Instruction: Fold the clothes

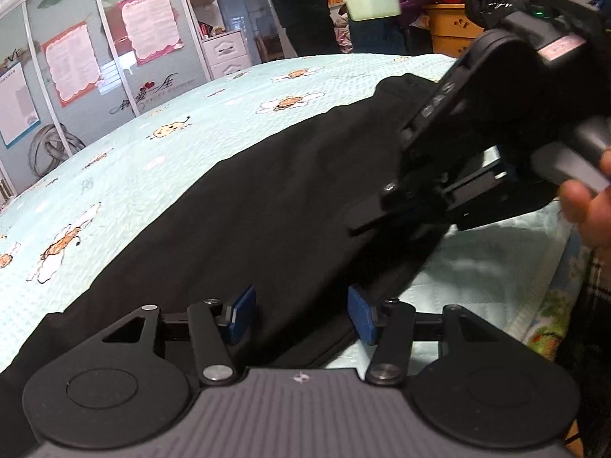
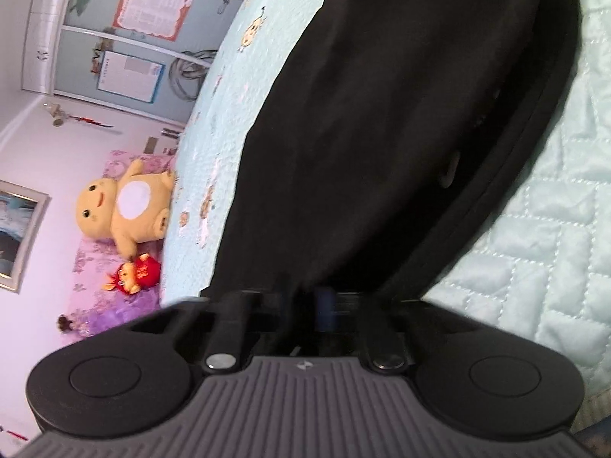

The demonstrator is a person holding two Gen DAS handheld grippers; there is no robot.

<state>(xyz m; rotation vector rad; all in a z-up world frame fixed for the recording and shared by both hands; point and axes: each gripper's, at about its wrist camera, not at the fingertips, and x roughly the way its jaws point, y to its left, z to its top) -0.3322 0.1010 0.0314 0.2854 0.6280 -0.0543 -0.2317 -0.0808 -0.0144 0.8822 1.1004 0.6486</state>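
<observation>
We hold the left gripper (image 1: 301,315) spread over the near edge of the black garment (image 1: 248,210), right gripper (image 2: 303,301) pinching its fabric, garment stretched long across our quilt (image 1: 172,126), plush toy (image 2: 122,206) beyond.

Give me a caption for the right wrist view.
Right gripper shut on black garment spread over quilted bedspread.

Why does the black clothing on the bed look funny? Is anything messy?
Nothing looks spilled or torn. The black garment lies long and slanted across the blue quilt, unfolded. The right tongs pinch its edge; the left tongs are open over it.
</observation>
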